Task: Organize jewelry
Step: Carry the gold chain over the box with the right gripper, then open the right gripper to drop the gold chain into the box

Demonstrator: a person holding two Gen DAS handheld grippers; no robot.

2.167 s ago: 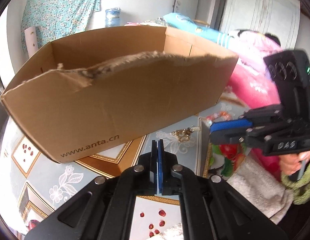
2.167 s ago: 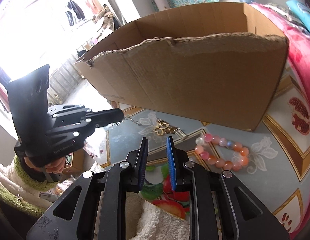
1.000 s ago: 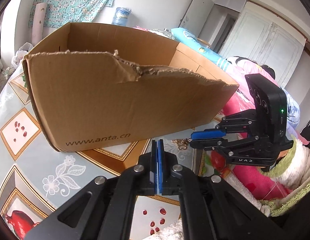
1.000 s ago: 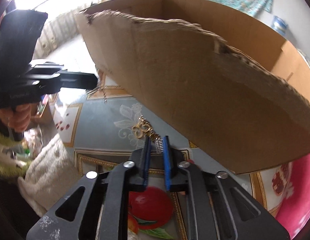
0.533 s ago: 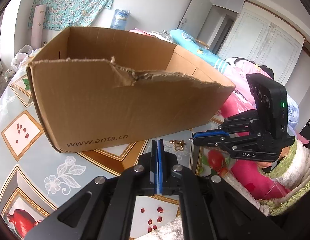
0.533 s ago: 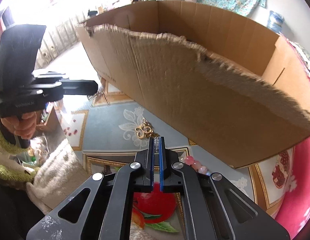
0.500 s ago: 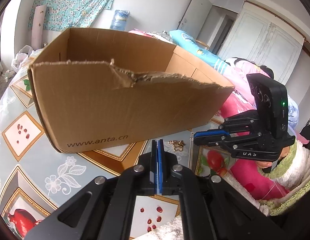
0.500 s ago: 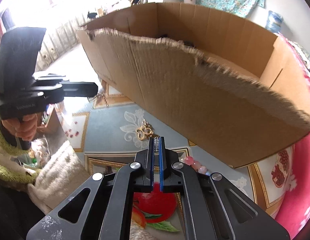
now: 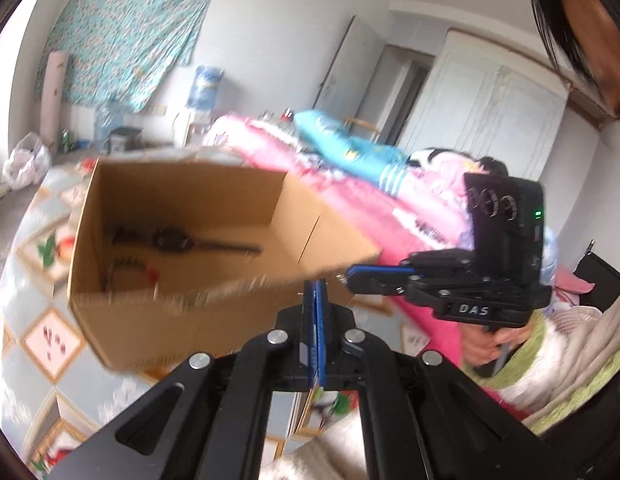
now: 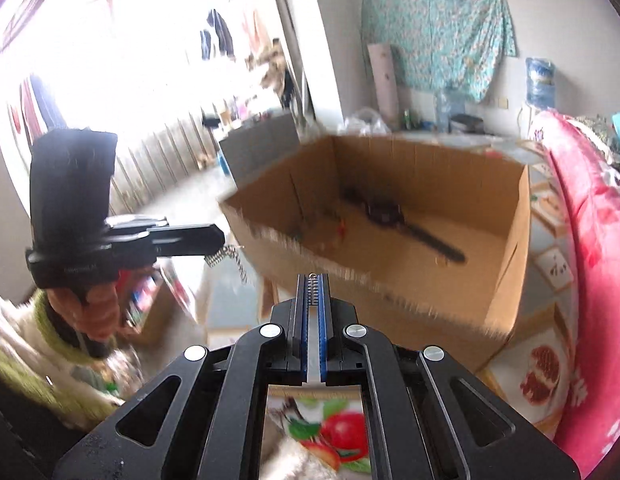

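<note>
Both tongs are pinched together on a thin silver chain. From the right wrist camera the right tongs [image 10: 314, 280] clamp a small coiled piece of the chain [image 10: 313, 290] at their tips, and at 9 o'clock the left tongs [image 10: 218, 236] carry another stretch of chain dangling from their black tip. A hand [image 10: 98, 304] in a green cuff grips that handle. From the left wrist camera the left tongs [image 9: 315, 286] show their blue pads pressed flat together; what they hold is too thin to make out there. At 3 o'clock the right tongs [image 9: 350, 272] point toward 9 o'clock, with a small metal glint at their tip.

Beyond both tips, toward 12 o'clock, sits the open cardboard box [image 10: 506, 276] on a patterned worktop [image 9: 42, 340]. Inside the box lie a dark watch [image 10: 386, 212] with its strap stretched out and, near the front wall, some small red and green pieces, blurred. A pink blanket [image 10: 590, 240] lies at 3 o'clock.
</note>
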